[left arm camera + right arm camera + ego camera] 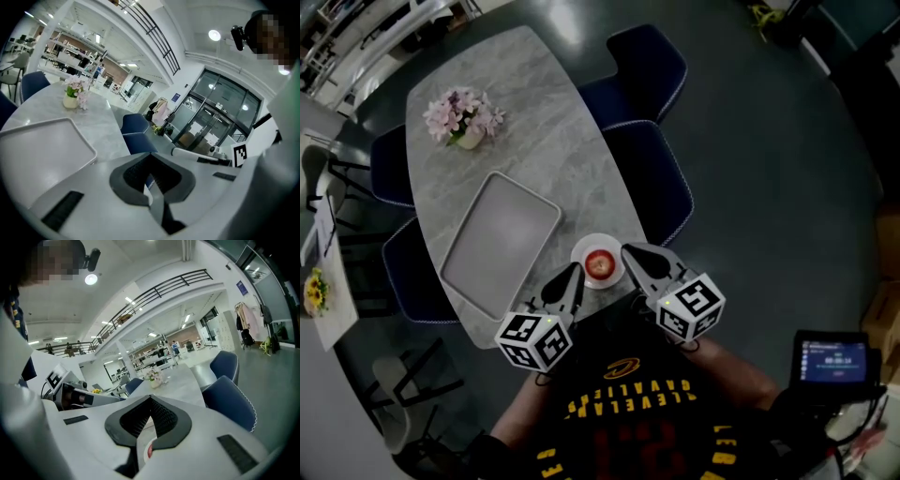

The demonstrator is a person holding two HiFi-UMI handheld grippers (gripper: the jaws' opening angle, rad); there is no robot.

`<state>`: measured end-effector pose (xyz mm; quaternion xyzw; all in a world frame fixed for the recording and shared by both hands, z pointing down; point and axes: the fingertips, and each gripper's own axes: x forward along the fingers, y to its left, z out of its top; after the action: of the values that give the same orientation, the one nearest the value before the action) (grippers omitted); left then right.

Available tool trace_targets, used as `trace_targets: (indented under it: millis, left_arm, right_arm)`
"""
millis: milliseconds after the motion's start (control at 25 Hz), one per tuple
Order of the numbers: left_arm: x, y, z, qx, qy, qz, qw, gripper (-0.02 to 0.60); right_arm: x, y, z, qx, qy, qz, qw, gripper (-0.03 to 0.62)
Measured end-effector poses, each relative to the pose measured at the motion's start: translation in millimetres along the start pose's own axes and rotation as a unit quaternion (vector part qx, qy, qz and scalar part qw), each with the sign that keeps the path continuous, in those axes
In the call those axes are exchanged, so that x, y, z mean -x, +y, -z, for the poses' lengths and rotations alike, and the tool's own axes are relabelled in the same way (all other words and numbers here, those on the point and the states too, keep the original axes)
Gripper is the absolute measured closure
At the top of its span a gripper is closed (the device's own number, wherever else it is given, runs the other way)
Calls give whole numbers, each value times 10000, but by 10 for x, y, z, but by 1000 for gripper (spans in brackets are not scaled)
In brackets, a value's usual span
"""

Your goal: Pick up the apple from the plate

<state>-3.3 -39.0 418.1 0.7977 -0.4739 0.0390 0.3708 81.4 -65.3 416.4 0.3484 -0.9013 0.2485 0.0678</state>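
A red apple (pixel 600 264) lies on a small white plate (pixel 578 253) at the near edge of the marble table (pixel 534 122). My left gripper (pixel 575 272) hovers just left of the plate, jaws shut with nothing between them; its own view shows the closed tips (pixel 151 157) pointing across the table. My right gripper (pixel 628 251) hovers just right of the plate, also shut and empty. Below its closed tips (pixel 151 399), a sliver of the apple (pixel 150 449) shows through the gap under the jaws. Neither gripper touches the apple.
A grey tray (pixel 502 239) lies left of the plate, and a vase of pink flowers (pixel 464 117) stands at the far end. Dark blue chairs (pixel 652 178) line the table's right side. A small device with a lit screen (pixel 834 358) sits at lower right.
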Motion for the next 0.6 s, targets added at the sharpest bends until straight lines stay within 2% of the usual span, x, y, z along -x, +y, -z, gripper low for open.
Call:
trace_targets:
  millis: [280, 600]
  left_arm:
    - [54, -261, -343, -891, -420, 12, 9951, 581]
    - [180, -268, -595, -1222, -866, 127, 9886, 581]
  right_arm:
    - [71, 224, -470, 645, -617, -152, 9959, 589]
    - [-80, 414, -623, 1074, -809, -268, 9905, 589]
